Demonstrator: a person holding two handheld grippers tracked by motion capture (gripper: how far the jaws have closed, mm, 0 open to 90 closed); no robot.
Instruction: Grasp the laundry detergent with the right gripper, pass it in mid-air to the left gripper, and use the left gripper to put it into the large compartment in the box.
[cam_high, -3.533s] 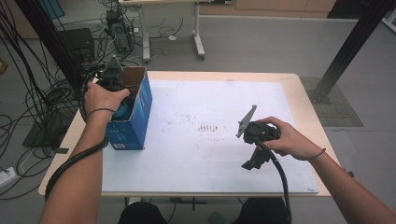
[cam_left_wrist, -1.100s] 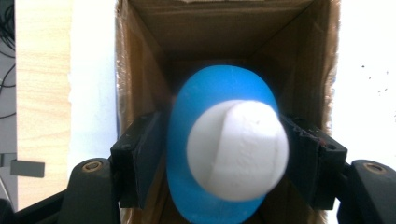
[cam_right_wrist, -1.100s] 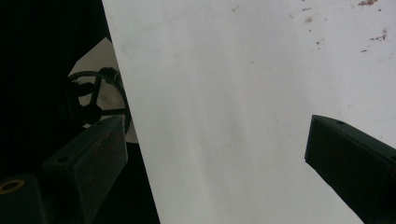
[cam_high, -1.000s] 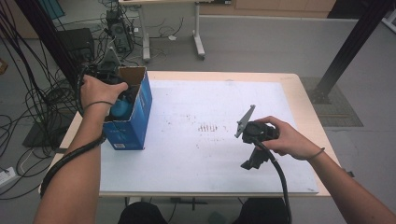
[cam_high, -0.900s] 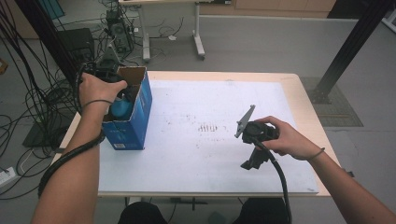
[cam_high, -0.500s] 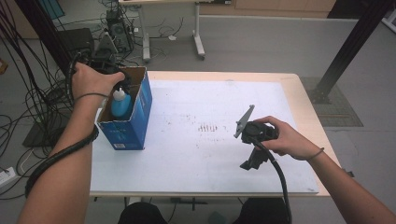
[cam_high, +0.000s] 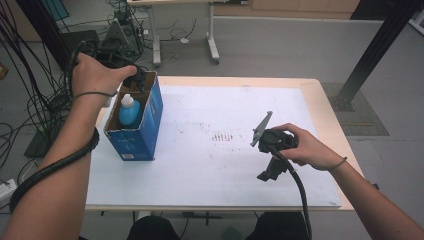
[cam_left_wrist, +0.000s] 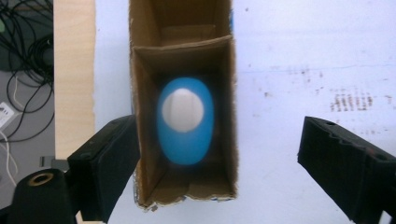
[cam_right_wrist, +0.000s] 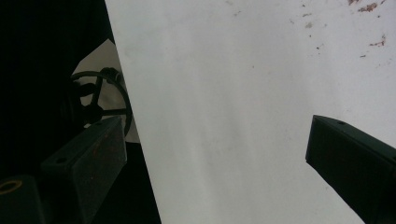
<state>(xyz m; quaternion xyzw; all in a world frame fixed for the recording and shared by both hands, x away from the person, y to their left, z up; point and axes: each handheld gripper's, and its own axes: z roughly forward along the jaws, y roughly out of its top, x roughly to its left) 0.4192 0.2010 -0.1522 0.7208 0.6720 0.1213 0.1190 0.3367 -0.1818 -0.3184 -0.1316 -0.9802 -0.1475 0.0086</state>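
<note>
left gripper (cam_left_wrist: 219, 154): jaws just opened, empty, lifted above blue bottle (cam_left_wrist: 185, 120) | bottle stands released in cardboard box (cam_left_wrist: 219, 60) | right gripper (cam_right_wrist: 215, 158): open, idle over surface (cam_high: 225, 100) | placement looks done

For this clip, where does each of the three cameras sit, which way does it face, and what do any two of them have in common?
High view: fixed above the person's side, looking forward and down on the table; both forearms, left gripper, right gripper.
Left gripper view: rides the left gripper, looking straight down into the box at the blue bottle; its two fingers stand apart, having just opened, clear of the bottle.
Right gripper view: rides the right gripper, facing the white table sheet; fingers apart.
Shared: high and left gripper views both show box and bottle.
</note>
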